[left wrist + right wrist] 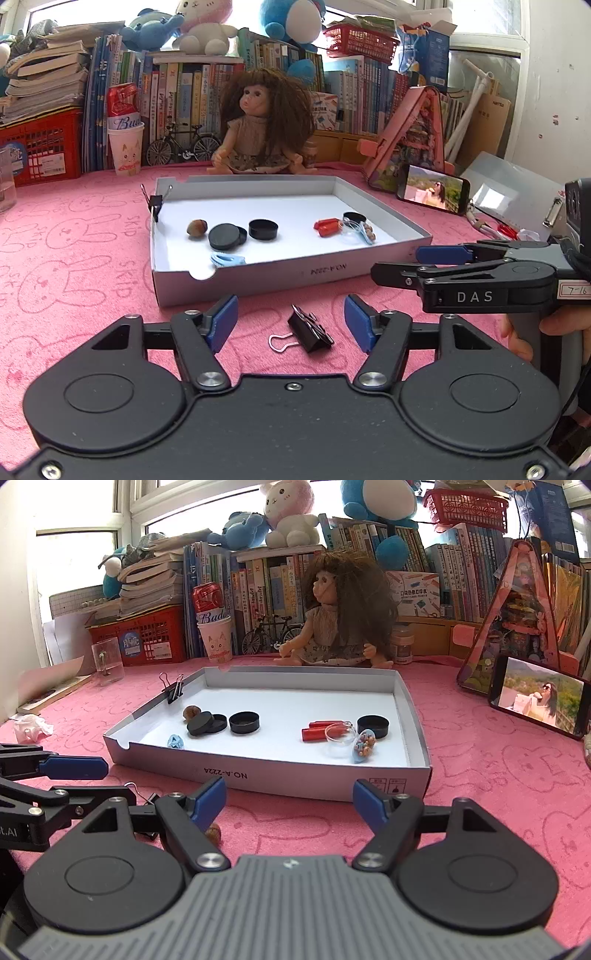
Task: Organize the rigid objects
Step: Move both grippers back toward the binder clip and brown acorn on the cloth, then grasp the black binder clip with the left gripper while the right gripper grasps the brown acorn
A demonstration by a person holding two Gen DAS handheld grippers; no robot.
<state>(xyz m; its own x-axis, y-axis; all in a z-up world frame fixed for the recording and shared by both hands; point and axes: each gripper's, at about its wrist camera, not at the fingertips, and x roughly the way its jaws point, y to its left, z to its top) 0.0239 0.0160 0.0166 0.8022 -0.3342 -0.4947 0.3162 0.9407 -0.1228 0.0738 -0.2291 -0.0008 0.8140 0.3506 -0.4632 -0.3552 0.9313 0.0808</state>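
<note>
Counts: binder clips point(309, 330) two; black caps point(263, 229) three; nuts point(196, 227) two; red cylinders point(320, 730) two; tray point(258, 275) one.

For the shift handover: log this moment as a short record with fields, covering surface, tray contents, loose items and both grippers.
surface: pink cloth printed with rabbits
tray: shallow white box lid, open side up
in tray: nut, black round tins, red pieces, clear ball ornament, light blue clip
on tray rim: binder clip, clipped to the far left corner
loose on cloth: black binder clip and a second nut
left gripper: open, black binder clip between its fingers, not pressed
right gripper: open, empty
</note>
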